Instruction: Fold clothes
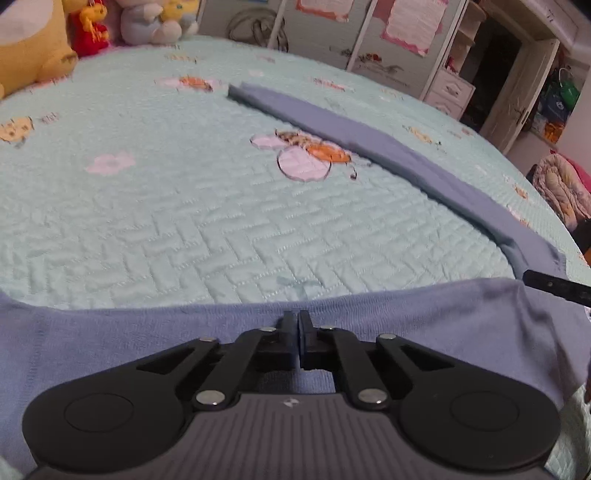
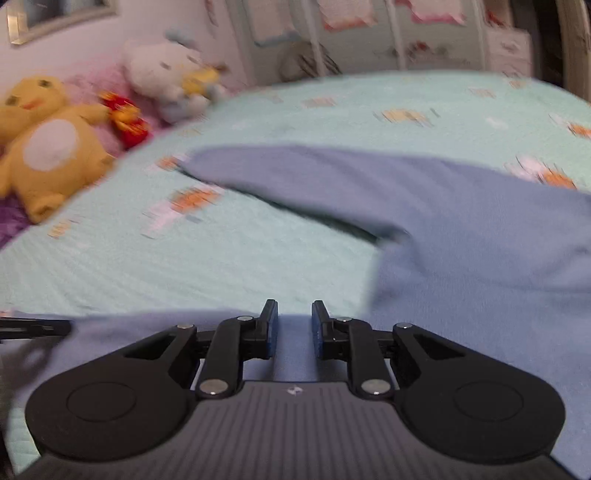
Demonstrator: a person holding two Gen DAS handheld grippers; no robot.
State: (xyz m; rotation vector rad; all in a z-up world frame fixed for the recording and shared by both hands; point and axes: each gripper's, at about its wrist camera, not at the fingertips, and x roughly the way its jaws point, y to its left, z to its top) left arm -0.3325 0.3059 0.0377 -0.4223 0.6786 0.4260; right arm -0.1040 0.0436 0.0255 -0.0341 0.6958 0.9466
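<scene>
A mint-green quilted bedspread (image 1: 184, 221) printed with bees and pale flowers covers the bed. At its far left edge sit a yellow plush duck (image 2: 48, 147), a small red toy (image 2: 129, 122) and a white plush cat (image 2: 166, 74). Beyond its far edge stand pale cupboards (image 1: 369, 37) with pink-edged papers (image 1: 413, 22) on the doors.
</scene>
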